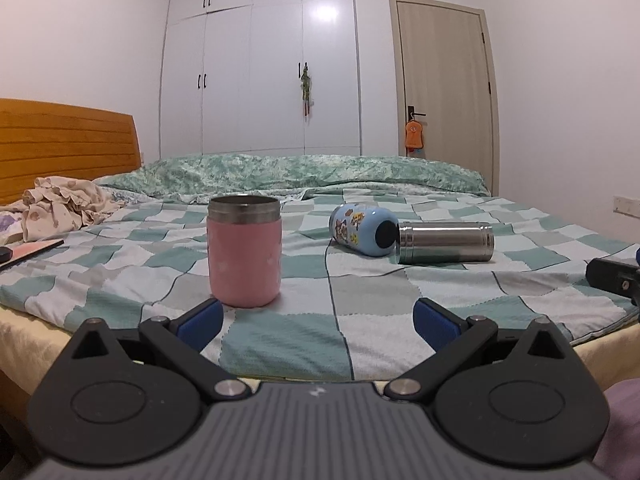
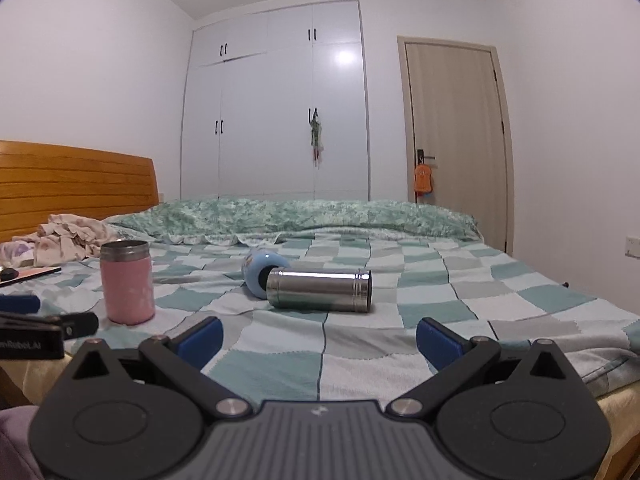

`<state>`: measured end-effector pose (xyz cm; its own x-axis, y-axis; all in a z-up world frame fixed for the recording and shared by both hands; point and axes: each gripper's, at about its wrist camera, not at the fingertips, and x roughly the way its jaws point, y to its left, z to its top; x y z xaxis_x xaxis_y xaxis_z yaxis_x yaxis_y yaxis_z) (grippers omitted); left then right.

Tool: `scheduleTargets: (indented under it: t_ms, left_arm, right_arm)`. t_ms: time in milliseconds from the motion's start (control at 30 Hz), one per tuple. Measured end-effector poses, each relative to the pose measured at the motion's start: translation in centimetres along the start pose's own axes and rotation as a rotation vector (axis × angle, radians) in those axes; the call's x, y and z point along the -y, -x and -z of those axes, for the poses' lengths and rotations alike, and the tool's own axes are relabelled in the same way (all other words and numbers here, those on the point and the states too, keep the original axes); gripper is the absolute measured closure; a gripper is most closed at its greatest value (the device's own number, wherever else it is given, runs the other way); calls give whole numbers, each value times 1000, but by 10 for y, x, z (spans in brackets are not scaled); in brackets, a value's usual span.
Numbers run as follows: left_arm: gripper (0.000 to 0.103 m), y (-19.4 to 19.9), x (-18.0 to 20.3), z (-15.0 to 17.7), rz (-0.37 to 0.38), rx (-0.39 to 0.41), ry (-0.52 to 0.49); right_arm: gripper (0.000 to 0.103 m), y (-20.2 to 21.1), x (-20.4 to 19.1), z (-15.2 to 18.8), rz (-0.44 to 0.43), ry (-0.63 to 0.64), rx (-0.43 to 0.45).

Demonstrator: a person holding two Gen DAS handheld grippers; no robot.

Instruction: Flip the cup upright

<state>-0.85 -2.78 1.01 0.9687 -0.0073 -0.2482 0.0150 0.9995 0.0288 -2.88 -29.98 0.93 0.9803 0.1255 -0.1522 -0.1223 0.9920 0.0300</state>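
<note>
A pink cup (image 1: 244, 251) with a steel rim stands upright on the checked bedspread (image 1: 360, 292), just beyond my left gripper (image 1: 318, 322), which is open and empty. A light blue cartoon cup (image 1: 362, 230) and a steel cup (image 1: 445, 242) lie on their sides, touching, to the right. In the right wrist view the steel cup (image 2: 319, 290) lies ahead of my open, empty right gripper (image 2: 319, 338), the blue cup (image 2: 260, 274) behind it, and the pink cup (image 2: 127, 282) at left.
Crumpled clothes (image 1: 60, 204) and a flat pink item (image 1: 32, 252) lie at the left by the wooden headboard (image 1: 64, 140). A green quilt (image 1: 300, 174) runs along the bed's far side. The other gripper shows at each view's edge (image 1: 614, 280) (image 2: 40, 330).
</note>
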Motion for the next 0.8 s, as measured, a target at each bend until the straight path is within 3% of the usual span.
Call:
scheduleTargets:
  t_ms: [800]
  left_arm:
    - [0,0,3,6,-3,25,-24]
  right_arm:
    - [0,-6,-8,6,26,28,20]
